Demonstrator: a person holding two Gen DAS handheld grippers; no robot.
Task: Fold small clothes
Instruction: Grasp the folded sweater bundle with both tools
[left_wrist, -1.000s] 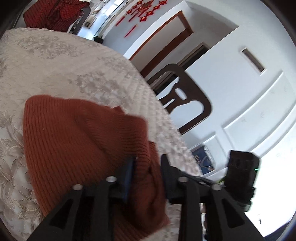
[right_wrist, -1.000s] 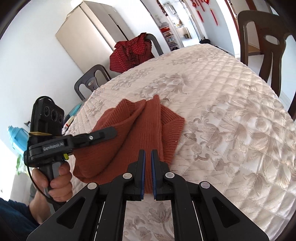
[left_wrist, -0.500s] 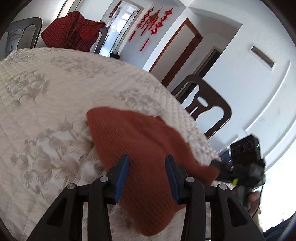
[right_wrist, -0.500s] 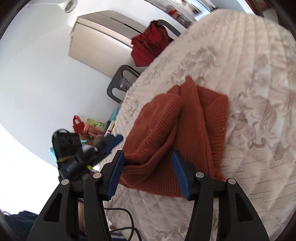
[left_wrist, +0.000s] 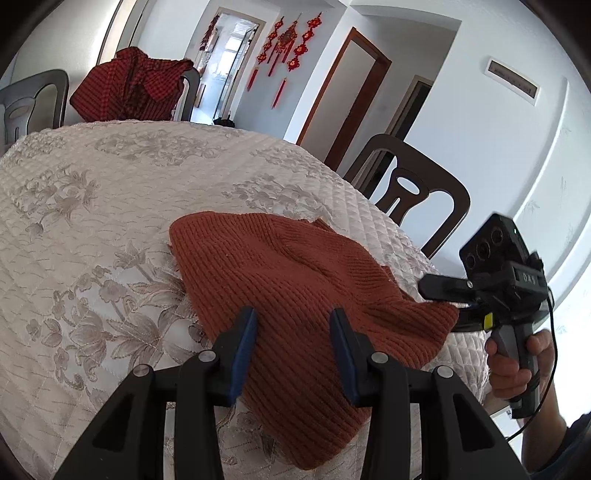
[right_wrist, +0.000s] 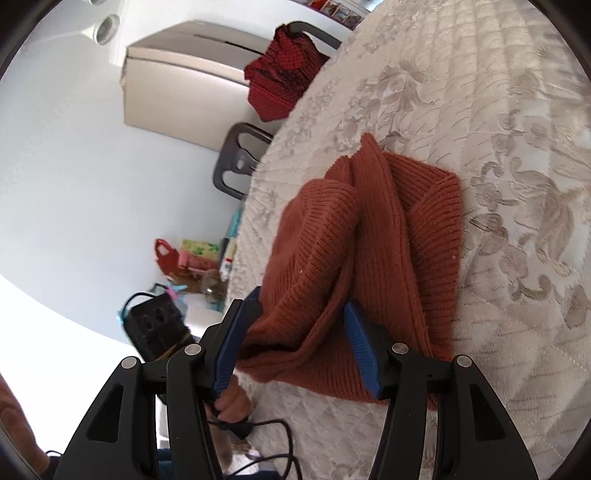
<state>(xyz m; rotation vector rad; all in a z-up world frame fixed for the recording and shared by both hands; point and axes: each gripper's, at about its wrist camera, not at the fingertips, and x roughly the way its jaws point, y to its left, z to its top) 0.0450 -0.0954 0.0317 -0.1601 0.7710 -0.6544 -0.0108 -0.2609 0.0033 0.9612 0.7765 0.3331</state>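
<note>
Left wrist: I've let go; my left gripper (left_wrist: 293, 347) now hangs wide open and empty over the rust-orange ribbed knit garment (left_wrist: 295, 295), which lies folded on the cream quilted floral tabletop (left_wrist: 92, 229). That fold looks done.

Right wrist: my right gripper (right_wrist: 304, 336) has opened wide too, holding nothing, straddling the garment's near edge. A red checked cloth (right_wrist: 280, 85) drapes a chair beyond.

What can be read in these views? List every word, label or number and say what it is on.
"DAS", faint and uncertain: label on the housing of the right gripper.
Wall plaque: lettering too small to read.
Colourful bags in the background: too blurred to read.
</note>
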